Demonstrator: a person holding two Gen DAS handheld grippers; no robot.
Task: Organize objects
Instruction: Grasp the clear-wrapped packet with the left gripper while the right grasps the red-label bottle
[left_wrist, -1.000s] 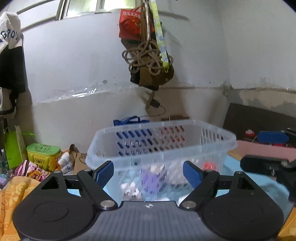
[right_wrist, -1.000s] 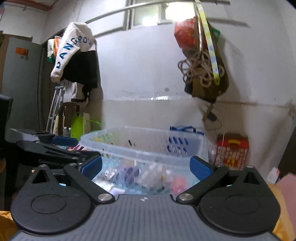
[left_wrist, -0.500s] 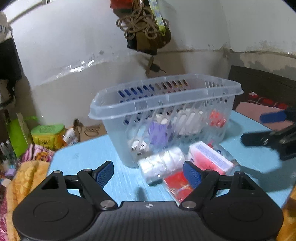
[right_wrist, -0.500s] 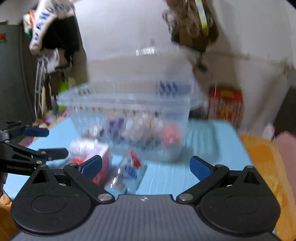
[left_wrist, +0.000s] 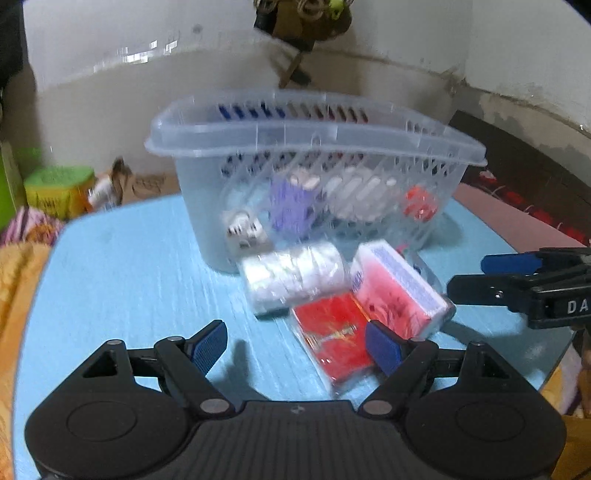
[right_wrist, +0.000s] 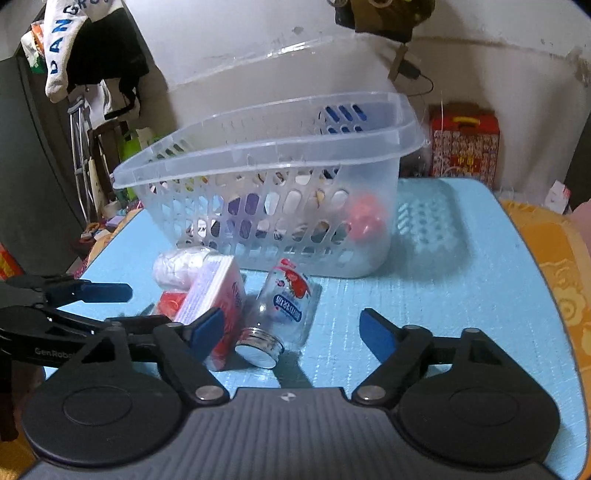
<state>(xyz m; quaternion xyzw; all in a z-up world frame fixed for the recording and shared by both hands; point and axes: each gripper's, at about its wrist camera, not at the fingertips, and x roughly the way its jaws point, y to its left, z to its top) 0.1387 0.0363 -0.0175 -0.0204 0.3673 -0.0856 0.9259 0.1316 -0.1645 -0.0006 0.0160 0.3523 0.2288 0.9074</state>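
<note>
A clear slotted basket (left_wrist: 314, 147) (right_wrist: 258, 158) stands on the blue table (left_wrist: 129, 277) with small items inside. In front of it lie a white wrapped roll (left_wrist: 295, 277), a pink tissue box (left_wrist: 395, 291) (right_wrist: 218, 291), a red packet (left_wrist: 332, 339) and a small clear bottle (right_wrist: 288, 302) with a silver cap. My left gripper (left_wrist: 297, 345) (right_wrist: 118, 306) hovers open, its right finger over the red packet's edge. My right gripper (right_wrist: 291, 330) (left_wrist: 472, 275) is closing its jaws just short of the bottle, and its pads touch nothing.
A red gift box (right_wrist: 465, 144) stands behind the table at the right. Orange cloth (right_wrist: 554, 266) borders the table edge. A green-lidded box (left_wrist: 55, 188) and clutter sit beyond the left corner. Clothes (right_wrist: 85, 48) hang on the left wall.
Both views have tipped downward, bringing the table top and the items in front of the basket into sight. The right gripper's jaws stand narrower than before.
</note>
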